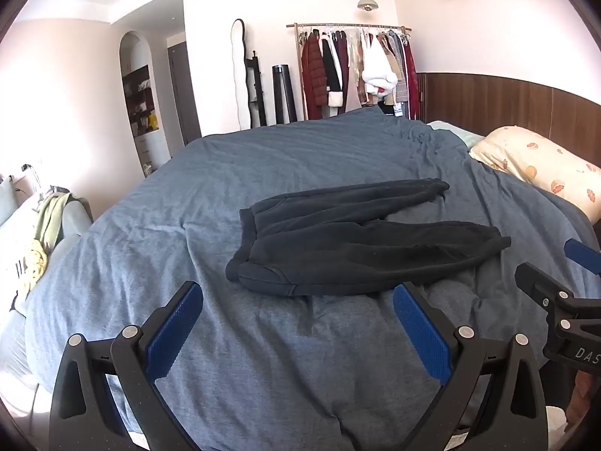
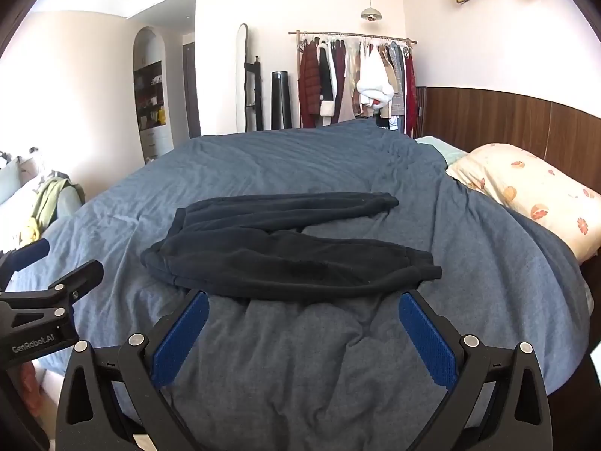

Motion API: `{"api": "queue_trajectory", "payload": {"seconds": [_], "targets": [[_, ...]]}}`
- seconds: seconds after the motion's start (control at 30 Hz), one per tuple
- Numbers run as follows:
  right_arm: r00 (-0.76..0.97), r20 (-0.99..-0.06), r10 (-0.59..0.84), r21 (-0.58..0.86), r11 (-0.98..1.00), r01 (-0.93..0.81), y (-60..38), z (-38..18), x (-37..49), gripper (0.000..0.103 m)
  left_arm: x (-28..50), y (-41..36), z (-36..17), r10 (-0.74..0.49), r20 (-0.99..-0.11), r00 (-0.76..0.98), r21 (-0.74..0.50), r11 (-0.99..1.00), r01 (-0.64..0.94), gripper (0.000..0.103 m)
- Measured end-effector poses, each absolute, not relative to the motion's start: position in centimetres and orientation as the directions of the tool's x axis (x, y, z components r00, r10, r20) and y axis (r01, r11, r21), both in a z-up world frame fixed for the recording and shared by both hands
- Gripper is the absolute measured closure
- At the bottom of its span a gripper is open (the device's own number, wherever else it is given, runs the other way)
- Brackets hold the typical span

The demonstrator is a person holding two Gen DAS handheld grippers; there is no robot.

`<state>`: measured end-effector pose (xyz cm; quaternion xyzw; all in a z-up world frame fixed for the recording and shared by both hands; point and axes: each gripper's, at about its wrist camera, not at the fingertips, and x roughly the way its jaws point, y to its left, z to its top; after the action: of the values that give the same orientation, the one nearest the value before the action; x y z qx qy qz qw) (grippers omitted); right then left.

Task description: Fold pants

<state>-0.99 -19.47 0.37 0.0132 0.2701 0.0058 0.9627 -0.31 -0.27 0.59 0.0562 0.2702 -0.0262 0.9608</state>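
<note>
Black pants (image 1: 357,240) lie flat on the blue duvet (image 1: 263,357), waistband to the left, both legs stretched to the right and spread apart in a V. They also show in the right wrist view (image 2: 285,259). My left gripper (image 1: 298,293) is open and empty, hovering just short of the near leg's edge. My right gripper (image 2: 302,300) is open and empty, also just in front of the near leg. Each gripper shows at the edge of the other's view: the right gripper (image 1: 556,274) and the left gripper (image 2: 64,267).
A floral pillow (image 2: 533,195) lies at the bed's right by a wooden headboard (image 2: 526,120). A clothes rack (image 2: 353,79), a mirror and a black column stand beyond the far edge. A sofa with clothes (image 1: 41,233) is at the left.
</note>
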Motion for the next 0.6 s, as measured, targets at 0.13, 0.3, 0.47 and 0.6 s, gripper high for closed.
{"api": "queue_trajectory", "payload": {"seconds": [0.13,0.3,0.47,0.6], "targets": [[0.855,-0.519,0.020,0.027,1.000,-0.007,-19.47,0.31,-1.00,0.000,-0.44,-0.31,0.71,-0.020,-0.517,0.856,0.095,0.992,0.081,0.000],[0.856,-0.517,0.020,0.027,1.000,-0.007,-19.38,0.50,-0.90,0.000,-0.65,-0.40,0.90,-0.020,-0.508,0.861,0.096,0.992,0.080,0.000],[0.856,-0.517,0.020,0.027,1.000,-0.007,-19.45,0.48,-0.91,0.000,-0.68,-0.38,1.08,-0.022,-0.505,0.863,0.096,0.992,0.081,0.000],[0.856,-0.516,0.020,0.028,1.000,-0.007,-19.41,0.55,-0.96,0.000,-0.72,-0.44,1.12,-0.023,-0.505,0.863,0.094,0.992,0.082,0.000]]}}
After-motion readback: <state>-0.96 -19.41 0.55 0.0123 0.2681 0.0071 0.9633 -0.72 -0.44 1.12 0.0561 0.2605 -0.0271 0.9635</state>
